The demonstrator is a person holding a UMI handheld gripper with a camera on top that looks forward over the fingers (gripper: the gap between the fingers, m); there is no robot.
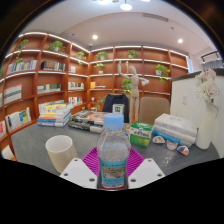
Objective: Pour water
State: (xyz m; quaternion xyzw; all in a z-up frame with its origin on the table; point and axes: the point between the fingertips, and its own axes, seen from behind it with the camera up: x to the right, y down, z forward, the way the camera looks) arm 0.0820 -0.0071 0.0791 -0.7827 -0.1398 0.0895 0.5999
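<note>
A clear plastic water bottle [113,150] with a white cap and a pale blue label stands upright between my gripper's [113,168] fingers. Both magenta pads [92,160] press against its sides, so the gripper is shut on it. The bottle's base is hidden between the white fingers, so whether it rests on the grey table [35,145] cannot be told. A white paper cup [60,152] stands on the table to the left of the bottle, a little ahead of the left finger.
Stacked books [55,115] lie at the back left. Boxes and small items [175,130] crowd the right side, with a green pack [142,132] behind the bottle. Wooden shelves [40,75] line the walls, and a chair [152,108] stands beyond the table.
</note>
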